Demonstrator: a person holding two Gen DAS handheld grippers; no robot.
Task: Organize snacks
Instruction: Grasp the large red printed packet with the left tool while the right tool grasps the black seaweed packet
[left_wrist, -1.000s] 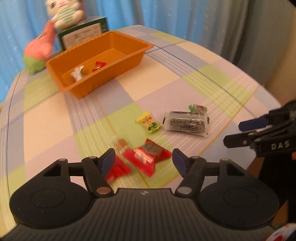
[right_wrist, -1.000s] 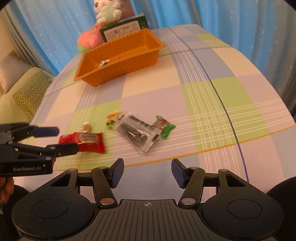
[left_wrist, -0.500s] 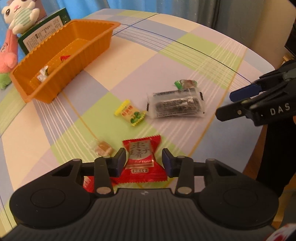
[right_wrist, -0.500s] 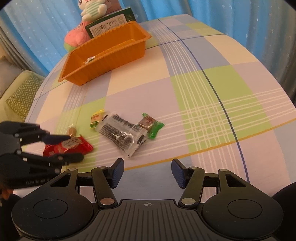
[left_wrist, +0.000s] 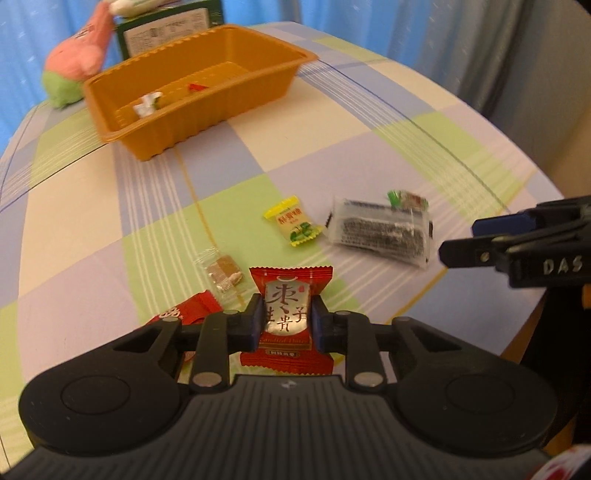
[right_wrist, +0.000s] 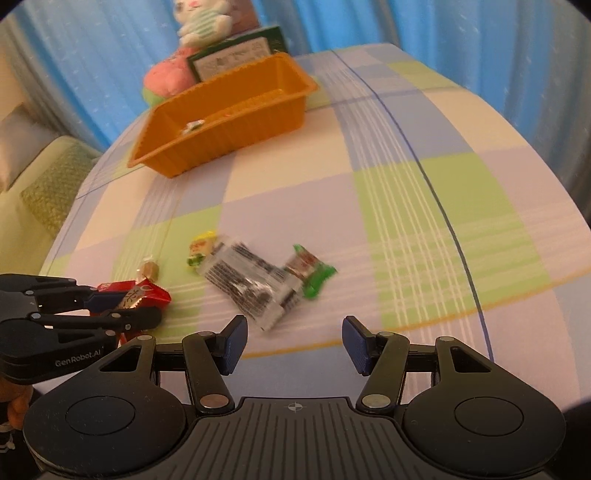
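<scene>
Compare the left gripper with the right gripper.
The left gripper is shut on the red packet; the right gripper is open and holds nothing. The left one's fingers press the packet's sides; the right one's stand wide apart above the table. Both have blue pads.

From my feed, the table (left_wrist: 369, 122) is my landmark: it wears a checked cloth in lilac, pale green, cream and blue, crossed by thin white and dark lines. At its far edge I see a dark green box with a white printed label (right_wrist: 236, 55) standing on end. Beside that box, on its left, lies a pink plush with a green base (left_wrist: 74, 70). A white plush rabbit in a green-striped top (right_wrist: 201, 22) sits on top of the box. Blue curtains (right_wrist: 424, 22) hang behind the table. Off the table's left side I can make out a green woven cushion (right_wrist: 48, 188).
</scene>
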